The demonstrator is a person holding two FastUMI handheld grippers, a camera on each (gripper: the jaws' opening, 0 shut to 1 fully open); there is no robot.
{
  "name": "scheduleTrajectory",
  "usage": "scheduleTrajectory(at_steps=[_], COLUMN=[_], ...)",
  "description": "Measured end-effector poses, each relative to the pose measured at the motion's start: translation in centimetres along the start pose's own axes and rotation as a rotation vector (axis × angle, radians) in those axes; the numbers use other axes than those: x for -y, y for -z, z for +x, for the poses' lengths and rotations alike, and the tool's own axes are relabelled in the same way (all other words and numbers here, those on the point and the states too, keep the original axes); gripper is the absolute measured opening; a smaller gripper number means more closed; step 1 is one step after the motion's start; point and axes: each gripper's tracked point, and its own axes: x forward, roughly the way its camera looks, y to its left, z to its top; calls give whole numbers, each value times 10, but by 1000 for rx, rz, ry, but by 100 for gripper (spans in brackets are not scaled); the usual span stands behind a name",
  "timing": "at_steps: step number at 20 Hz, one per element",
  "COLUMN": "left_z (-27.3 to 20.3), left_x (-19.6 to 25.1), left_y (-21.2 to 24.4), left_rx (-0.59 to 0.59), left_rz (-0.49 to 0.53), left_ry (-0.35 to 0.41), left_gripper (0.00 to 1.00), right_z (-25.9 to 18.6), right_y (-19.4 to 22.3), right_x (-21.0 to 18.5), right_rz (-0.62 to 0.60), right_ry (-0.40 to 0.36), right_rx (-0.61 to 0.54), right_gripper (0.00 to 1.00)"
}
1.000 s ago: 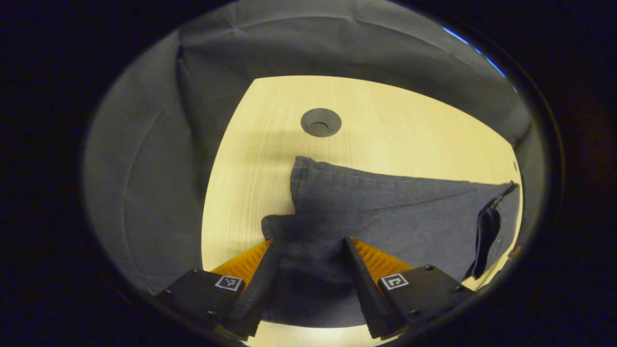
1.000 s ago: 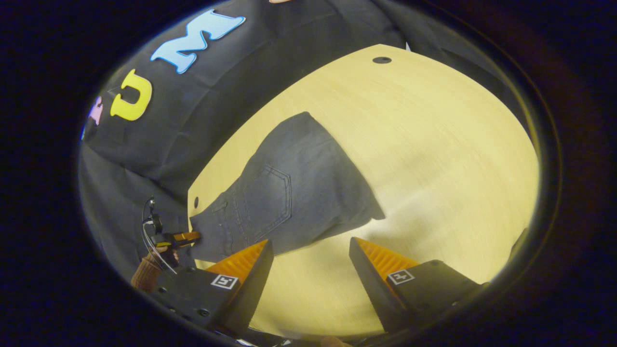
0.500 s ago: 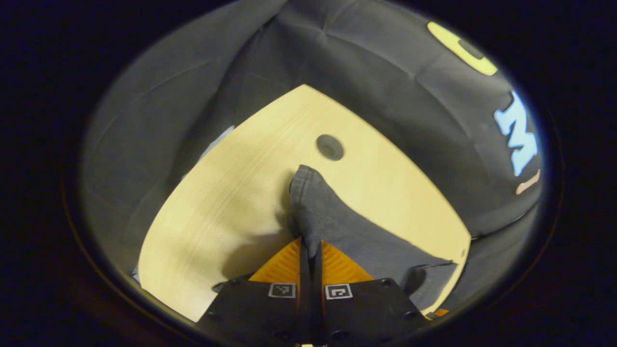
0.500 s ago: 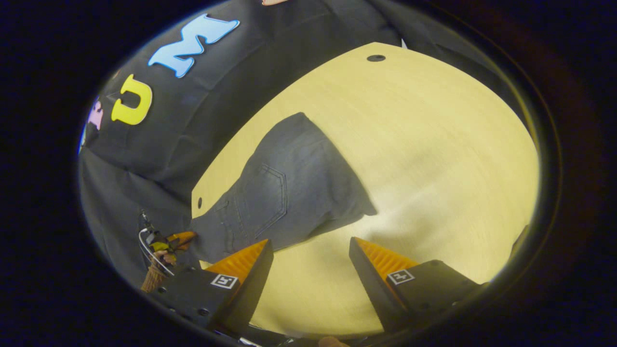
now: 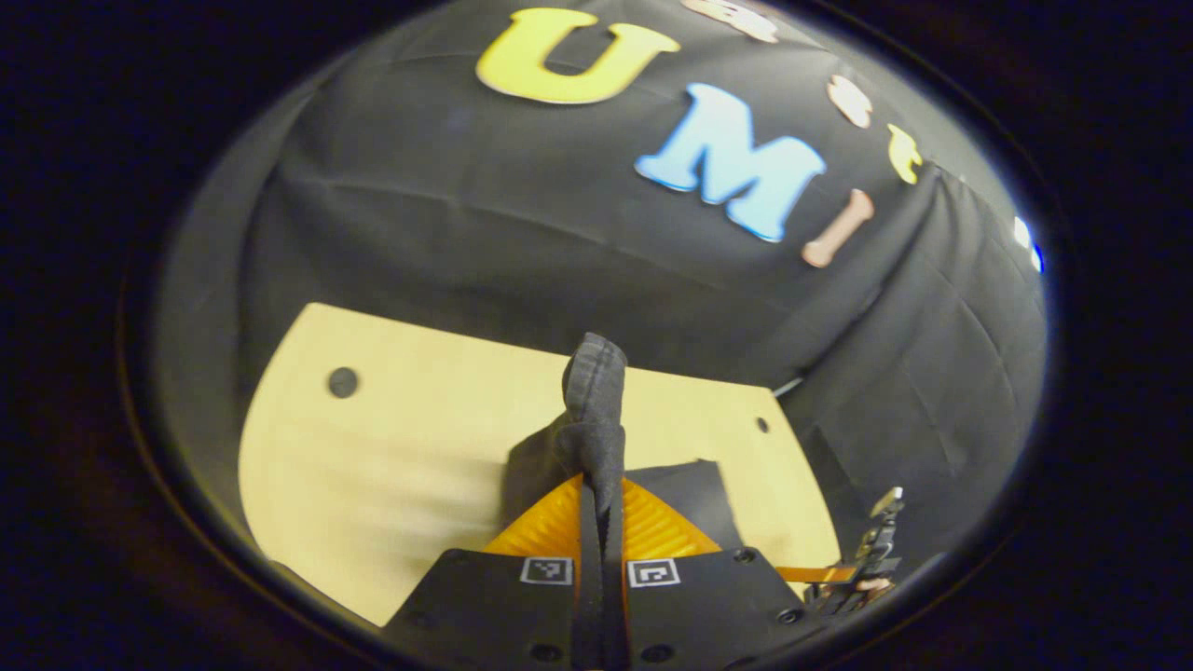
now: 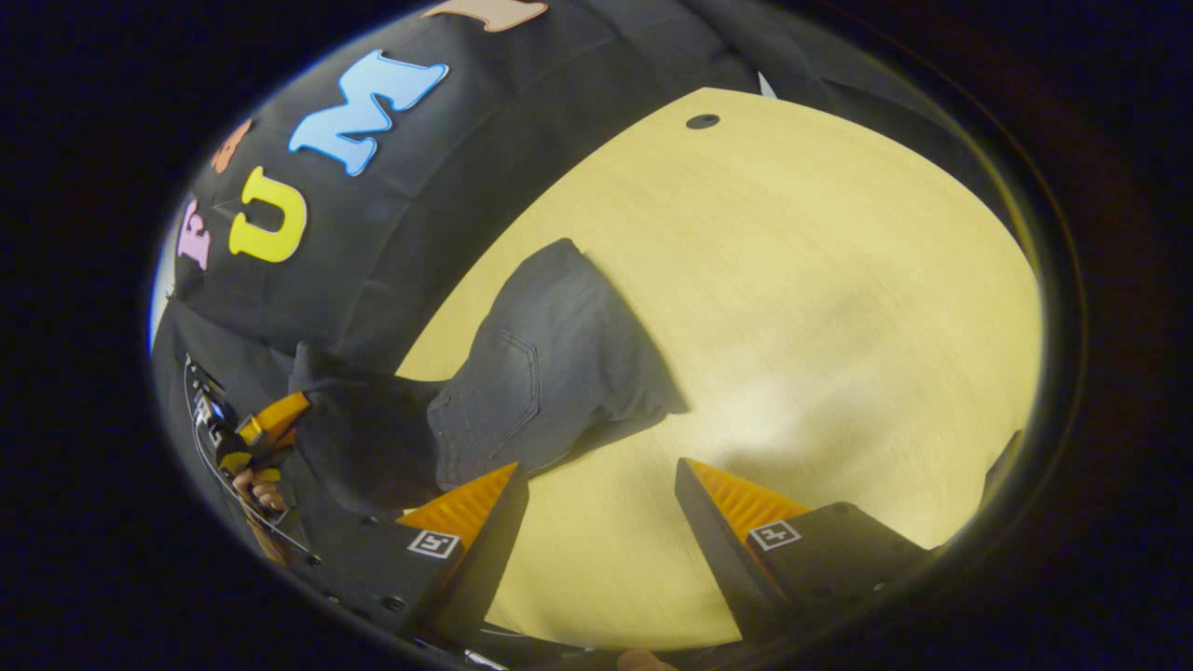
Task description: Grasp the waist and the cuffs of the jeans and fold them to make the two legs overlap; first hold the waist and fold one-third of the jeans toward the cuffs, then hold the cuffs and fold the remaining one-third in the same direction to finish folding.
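The jeans are matt, faded dark denim with stitched seams, lying on a smooth pale wood-grain table backed by creased matt black cloth.

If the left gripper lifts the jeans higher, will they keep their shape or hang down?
Probably hang down: the jeans bunch and crease where the left gripper pinches them. In the right gripper view the lifted end already sags while the rest lies flat on the table. One pinch likely drags the rest along.
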Motion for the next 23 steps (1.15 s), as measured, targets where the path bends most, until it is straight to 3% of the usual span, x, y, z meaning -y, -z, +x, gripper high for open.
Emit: scheduleTrajectory(at_steps=[2,5,10,11,12,14,16,17,18,20,22,23], left_z=[35,99,211,227,240,259,263,266,265,261,234,220], left_x=[61,99,103,96,89,82,82,84,84,94,111,130], left_y=[19,79,192,208,217,236,243,246,252,257,261,258], left_rx=[-58,-204,-345,-357,-346,-312,-236,-204,-188,-197,-254,-224], left_rz=[60,131,69,46,24,-1,51,113,196,334,414,418], left_ry=[48,2,-185,-228,-267,-331,-403,-421,-452,-486,-518,-479], left_gripper=[7,7,8,8,9,8,9,14,34,40,80,100], right_z=[-14,-35,-64,-70,-74,-82,-84,-83,-82,-81,-82,-84], right_y=[-3,-6,-10,-13,-14,-18,-22,-25,-28,-33,-40,-47], right_x=[10,32,68,73,79,87,97,100,102,104,108,111], right_rz=[20,71,140,135,129,116,108,103,101,101,87,70], right_ry=[-13,-25,-45,-52,-57,-67,-80,-88,-99,-129,-152,-153], right_rx=[24,58,87,88,86,73,52,40,27,-6,-27,-13], right_gripper=[96,96,95,100,95,95,95,95,95,95,95,95])
